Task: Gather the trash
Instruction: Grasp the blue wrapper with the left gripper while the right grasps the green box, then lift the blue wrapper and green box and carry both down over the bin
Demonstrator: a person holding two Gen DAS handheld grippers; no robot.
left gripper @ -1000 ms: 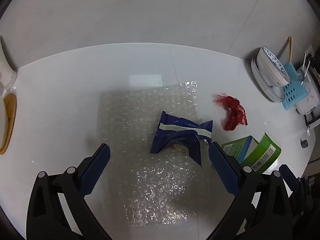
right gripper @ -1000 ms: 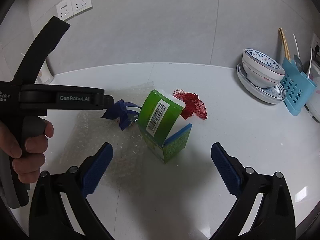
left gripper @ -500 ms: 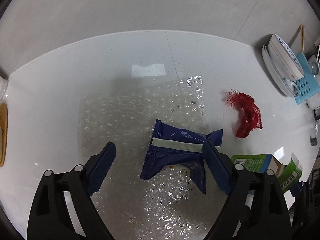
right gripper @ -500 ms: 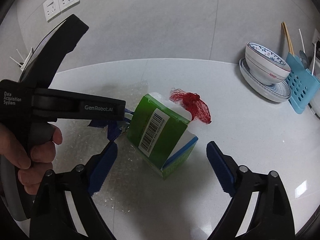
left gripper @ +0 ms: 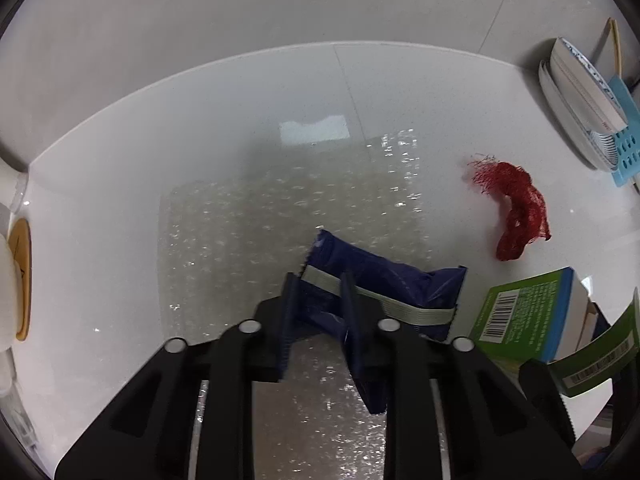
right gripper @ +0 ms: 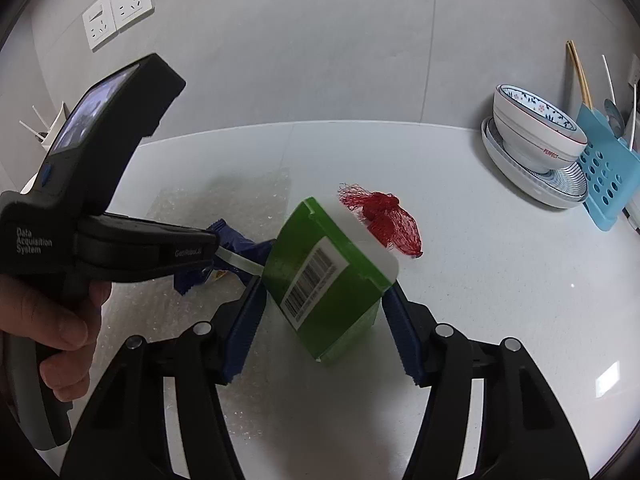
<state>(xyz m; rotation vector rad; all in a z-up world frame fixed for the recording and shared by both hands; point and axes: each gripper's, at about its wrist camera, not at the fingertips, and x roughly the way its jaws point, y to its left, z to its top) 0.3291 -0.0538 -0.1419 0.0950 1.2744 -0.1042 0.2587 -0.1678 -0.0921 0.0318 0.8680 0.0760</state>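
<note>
My left gripper (left gripper: 318, 312) is shut on a crumpled blue snack wrapper (left gripper: 384, 276) that lies on a sheet of bubble wrap (left gripper: 280, 208). My right gripper (right gripper: 324, 308) is shut on an open green carton (right gripper: 326, 276), its pads against both sides. The carton also shows in the left wrist view (left gripper: 528, 316), right of the wrapper. A red mesh net (left gripper: 516, 208) lies on the white counter beyond the carton, also in the right wrist view (right gripper: 386, 220). The left gripper body (right gripper: 92, 232) and the wrapper (right gripper: 236, 252) show at the left of the right wrist view.
A stack of a bowl and plates (right gripper: 536, 148) and a blue utensil holder (right gripper: 608, 176) with chopsticks stand at the far right by the wall. Wall sockets (right gripper: 118, 10) are at upper left. A white and brown object (left gripper: 16, 280) sits at the counter's left edge.
Both grippers moved forward and closed: the left onto the blue wrapper, the right onto the green carton. Both were open before.
</note>
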